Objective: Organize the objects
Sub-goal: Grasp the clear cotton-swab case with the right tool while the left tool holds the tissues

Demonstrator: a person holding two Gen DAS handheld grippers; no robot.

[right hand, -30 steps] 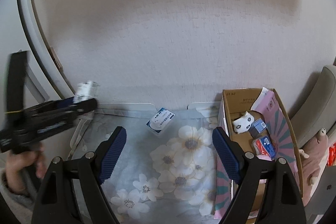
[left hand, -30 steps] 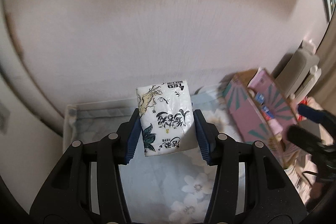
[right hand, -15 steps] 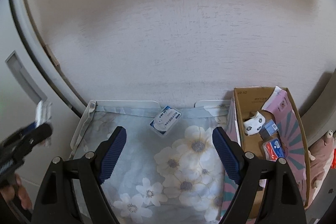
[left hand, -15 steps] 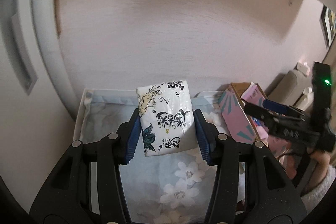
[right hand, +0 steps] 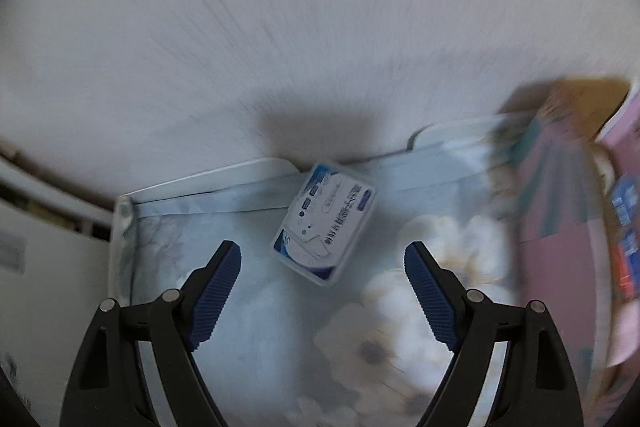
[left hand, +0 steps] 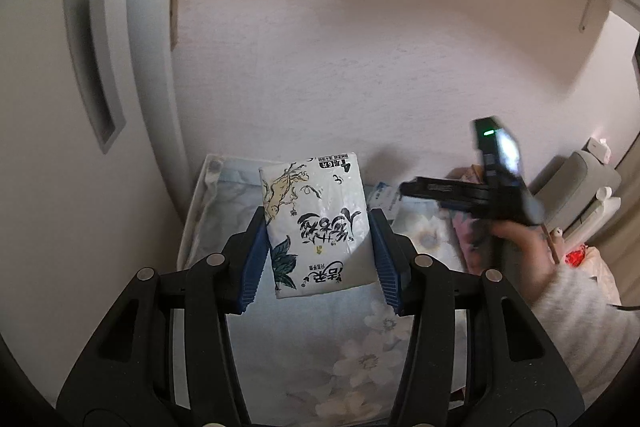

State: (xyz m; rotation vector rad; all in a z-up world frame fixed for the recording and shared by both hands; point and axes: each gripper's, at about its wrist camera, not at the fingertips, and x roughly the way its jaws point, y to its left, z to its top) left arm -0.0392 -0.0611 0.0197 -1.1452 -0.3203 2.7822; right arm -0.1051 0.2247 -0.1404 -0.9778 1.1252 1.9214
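Note:
My left gripper (left hand: 318,249) is shut on a white tissue pack (left hand: 316,223) printed with black characters, a leaf and a yellow figure, held in the air above the floral cloth (left hand: 320,339). In the right wrist view my right gripper (right hand: 322,287) stands open just short of a small white-and-blue card case (right hand: 326,223) that lies tilted on the cloth at the wall's foot. Nothing is between its blue pads (right hand: 216,295). A hand (left hand: 520,247) holds the right gripper's black body (left hand: 472,193), visible at the right of the left wrist view.
The floral cloth (right hand: 280,347) covers a white table whose rim (right hand: 200,181) meets the wall. A pink-and-teal cardboard box (right hand: 560,219) with small items stands at the right. A white door with a recessed handle (left hand: 90,35) is on the left. Grey cushions (left hand: 576,183) lie far right.
The right gripper dropped down and forward toward the card case, which now looms large between its fingers. The left gripper swung leftward with the tissue pack, bringing the door into view.

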